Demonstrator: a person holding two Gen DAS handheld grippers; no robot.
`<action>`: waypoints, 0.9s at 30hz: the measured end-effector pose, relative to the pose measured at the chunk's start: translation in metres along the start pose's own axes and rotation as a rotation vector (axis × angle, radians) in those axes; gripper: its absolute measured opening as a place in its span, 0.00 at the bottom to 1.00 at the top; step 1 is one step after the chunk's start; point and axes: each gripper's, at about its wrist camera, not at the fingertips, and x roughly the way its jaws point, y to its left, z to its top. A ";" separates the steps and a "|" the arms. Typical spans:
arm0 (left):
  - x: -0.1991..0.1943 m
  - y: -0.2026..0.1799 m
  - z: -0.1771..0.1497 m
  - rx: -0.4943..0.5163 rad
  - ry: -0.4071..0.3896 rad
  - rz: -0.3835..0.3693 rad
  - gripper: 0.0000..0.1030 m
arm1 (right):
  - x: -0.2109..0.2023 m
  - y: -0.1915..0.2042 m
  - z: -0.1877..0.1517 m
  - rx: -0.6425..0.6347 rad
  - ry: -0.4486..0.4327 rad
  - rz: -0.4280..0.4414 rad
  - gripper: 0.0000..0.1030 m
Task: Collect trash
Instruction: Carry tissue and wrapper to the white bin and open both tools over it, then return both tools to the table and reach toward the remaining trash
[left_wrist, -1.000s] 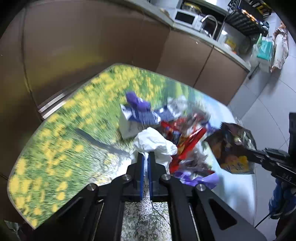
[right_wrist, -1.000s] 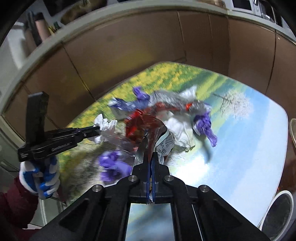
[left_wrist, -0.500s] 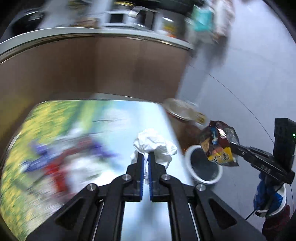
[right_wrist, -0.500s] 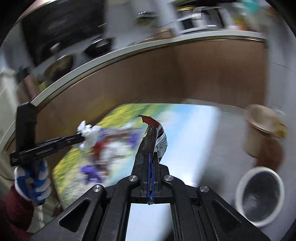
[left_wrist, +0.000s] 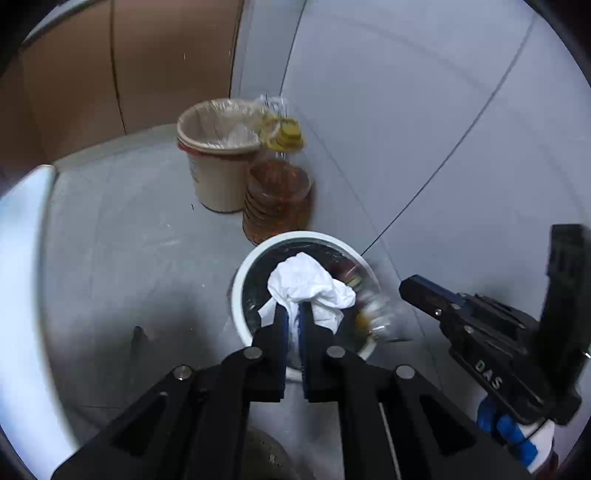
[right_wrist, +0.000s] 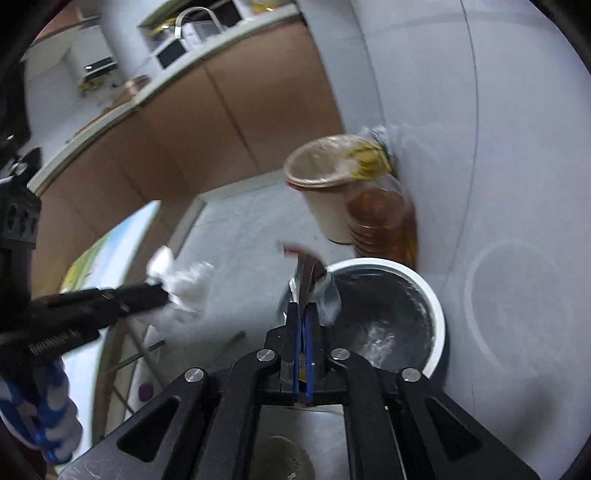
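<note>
My left gripper (left_wrist: 291, 314) holds a crumpled white tissue (left_wrist: 310, 291) right above the white-rimmed trash bin (left_wrist: 240, 280) on the floor. Its jaws are opening slightly, with the tissue still pinched between the pads. My right gripper (right_wrist: 303, 306) hangs over the bin's near left rim (right_wrist: 436, 295) with a red and silver snack wrapper (right_wrist: 314, 284) between its blue pads. Its jaws are opening too. From the right wrist, the left gripper (right_wrist: 162, 291) and tissue (right_wrist: 184, 284) show blurred at left. The right gripper (left_wrist: 410, 290) enters the left wrist view from the right, the blurred wrapper (left_wrist: 369, 310) at its tip.
A beige lined bucket (left_wrist: 218, 184) and an amber oil bottle (left_wrist: 277, 199) stand behind the bin against the grey wall. Brown cabinets run along the back. The table's edge (left_wrist: 22, 258) shows at far left. A gloved hand (left_wrist: 509, 435) holds the right gripper.
Both grippers swung from the trash pile on the table over to the bin on the floor and dipped, carrying the tissue and the wrapper. The gap between the left fingers looks slightly wider.
</note>
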 end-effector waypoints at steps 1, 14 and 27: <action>0.016 0.000 0.006 -0.015 0.027 -0.010 0.07 | 0.007 -0.006 0.002 0.000 0.004 -0.010 0.06; 0.022 0.025 0.014 -0.140 0.032 -0.154 0.36 | 0.015 -0.017 0.004 -0.014 -0.030 -0.117 0.34; -0.053 0.033 -0.004 -0.172 -0.125 -0.174 0.36 | -0.062 0.014 -0.010 -0.066 -0.118 -0.145 0.37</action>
